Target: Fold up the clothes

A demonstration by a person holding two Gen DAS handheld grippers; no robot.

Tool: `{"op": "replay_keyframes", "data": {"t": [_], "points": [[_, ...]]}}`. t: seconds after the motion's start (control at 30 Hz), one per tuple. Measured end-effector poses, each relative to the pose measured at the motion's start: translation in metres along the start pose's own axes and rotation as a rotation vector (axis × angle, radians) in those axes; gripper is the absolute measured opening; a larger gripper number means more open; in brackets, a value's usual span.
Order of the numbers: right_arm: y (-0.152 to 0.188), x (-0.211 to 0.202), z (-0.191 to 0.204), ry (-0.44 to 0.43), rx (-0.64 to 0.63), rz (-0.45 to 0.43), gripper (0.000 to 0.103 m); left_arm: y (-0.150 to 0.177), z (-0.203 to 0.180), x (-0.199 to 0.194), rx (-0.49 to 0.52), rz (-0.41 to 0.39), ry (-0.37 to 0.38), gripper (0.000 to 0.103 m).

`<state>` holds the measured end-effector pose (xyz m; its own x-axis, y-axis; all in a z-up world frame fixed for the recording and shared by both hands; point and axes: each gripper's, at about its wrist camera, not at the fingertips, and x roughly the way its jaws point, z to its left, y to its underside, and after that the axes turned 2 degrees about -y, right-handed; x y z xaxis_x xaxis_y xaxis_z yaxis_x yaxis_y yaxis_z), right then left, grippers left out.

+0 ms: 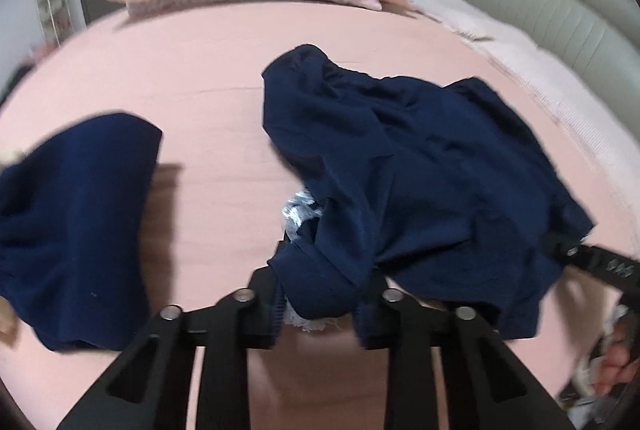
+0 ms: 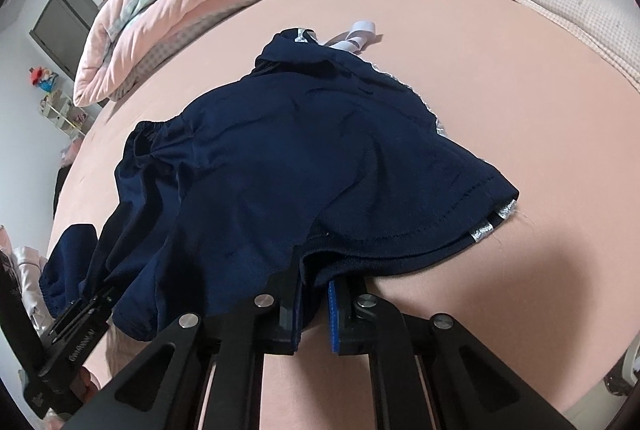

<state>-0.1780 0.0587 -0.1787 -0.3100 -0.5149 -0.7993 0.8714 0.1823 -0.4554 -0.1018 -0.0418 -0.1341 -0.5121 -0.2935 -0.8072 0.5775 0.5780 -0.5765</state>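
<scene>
Fingers of the left gripper tilt steeply down, pinched on the navy garment, which bunches ahead of them on the pink bed. Right gripper, angled likewise, clamps the garment's hem between its fingers.

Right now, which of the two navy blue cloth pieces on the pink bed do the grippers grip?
The larger crumpled navy garment with silver trim; the smaller navy piece lies apart, untouched.

Pink bed, grey headboard, white walls
</scene>
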Motion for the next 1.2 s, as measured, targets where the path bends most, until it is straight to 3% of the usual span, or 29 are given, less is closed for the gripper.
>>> {"op": "replay_keyframes", "data": {"t": [0.23,0.37,0.53,0.8,1.0,1.2], "points": [[0.002,-0.011,0.0,0.064,-0.027,-0.052,0.005,-0.001,0.027,-0.008,-0.212,0.056,0.266,0.01],[-0.002,-0.019,-0.009,0.103,-0.008,-0.051,0.005,0.001,0.038,-0.016,-0.289,0.063,0.354,0.01],[-0.006,-0.026,-0.016,0.102,-0.001,-0.053,0.005,0.002,0.038,-0.024,-0.292,0.085,0.407,0.01],[-0.007,-0.043,-0.016,0.115,-0.021,-0.076,0.005,0.012,0.054,-0.03,-0.402,0.149,0.533,0.01],[-0.015,-0.058,-0.021,0.129,-0.006,-0.105,0.005,0.006,0.067,-0.05,-0.429,0.115,0.58,0.01],[-0.018,-0.07,-0.02,0.216,-0.054,-0.143,0.005,0.002,0.075,-0.055,-0.409,0.111,0.51,0.01]]}}
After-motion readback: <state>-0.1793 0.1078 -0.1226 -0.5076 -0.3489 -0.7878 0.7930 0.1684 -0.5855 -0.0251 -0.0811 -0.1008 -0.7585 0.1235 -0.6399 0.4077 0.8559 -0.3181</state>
